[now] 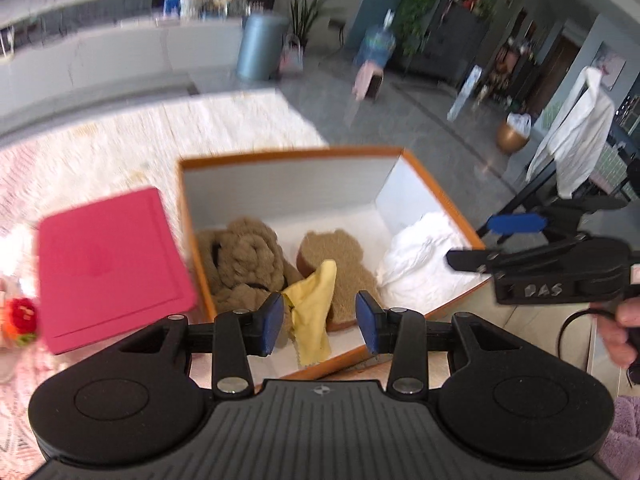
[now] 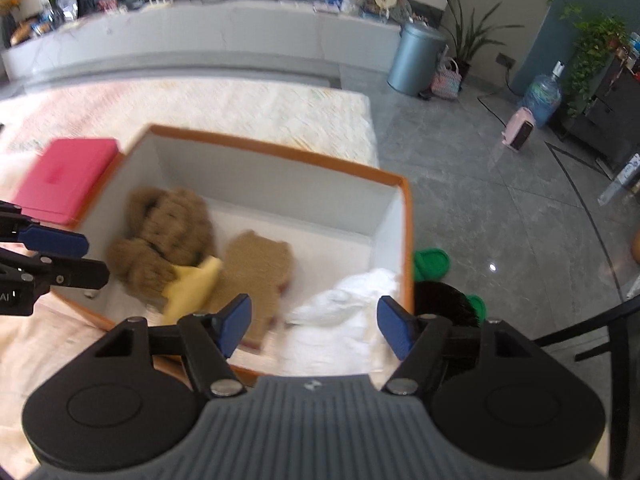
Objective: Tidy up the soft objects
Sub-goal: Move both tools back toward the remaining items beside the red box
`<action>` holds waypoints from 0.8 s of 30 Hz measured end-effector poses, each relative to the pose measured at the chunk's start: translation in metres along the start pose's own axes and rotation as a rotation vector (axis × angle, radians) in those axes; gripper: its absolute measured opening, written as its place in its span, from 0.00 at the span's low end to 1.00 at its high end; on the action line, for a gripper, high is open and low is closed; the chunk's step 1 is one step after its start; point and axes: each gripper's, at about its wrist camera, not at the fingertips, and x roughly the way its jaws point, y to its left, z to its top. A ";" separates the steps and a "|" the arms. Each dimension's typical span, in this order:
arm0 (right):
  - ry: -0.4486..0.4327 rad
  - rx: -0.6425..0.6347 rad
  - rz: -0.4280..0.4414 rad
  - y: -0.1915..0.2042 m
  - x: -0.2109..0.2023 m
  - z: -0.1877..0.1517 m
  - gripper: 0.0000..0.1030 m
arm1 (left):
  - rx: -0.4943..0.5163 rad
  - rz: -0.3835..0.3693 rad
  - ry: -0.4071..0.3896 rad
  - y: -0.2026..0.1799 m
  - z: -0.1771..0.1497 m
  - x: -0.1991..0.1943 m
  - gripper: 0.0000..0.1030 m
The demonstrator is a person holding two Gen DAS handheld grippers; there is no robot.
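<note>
One orange-rimmed box (image 1: 424,176) holds four soft items: one brown plush toy (image 1: 244,256) at left, one tan bear-shaped pad (image 1: 340,264) in the middle, one yellow cloth (image 1: 314,304) lying across both, one white cloth (image 1: 420,252) at right. Left claw (image 1: 320,322) and right claw (image 2: 314,326) stand open above the box, empty. One pink lid (image 1: 108,264) lies left of the box.

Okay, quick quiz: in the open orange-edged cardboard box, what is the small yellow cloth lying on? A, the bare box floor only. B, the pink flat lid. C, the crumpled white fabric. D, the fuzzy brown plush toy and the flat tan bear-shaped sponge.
D: the small yellow cloth drapes across the gap between the fuzzy brown plush toy and the flat tan bear-shaped sponge, apart from the crumpled white fabric inside the orange-edged cardboard box.
</note>
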 end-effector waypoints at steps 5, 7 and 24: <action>-0.074 0.049 0.087 0.038 -0.013 -0.012 0.67 | 0.011 0.039 -0.128 0.009 -0.022 -0.047 0.45; -0.105 0.078 0.120 0.056 -0.017 -0.017 0.67 | 0.011 0.064 -0.177 0.015 -0.034 -0.064 0.45; -0.225 0.188 0.246 0.200 -0.005 -0.062 0.68 | -0.161 0.315 -0.191 0.117 -0.124 -0.124 0.45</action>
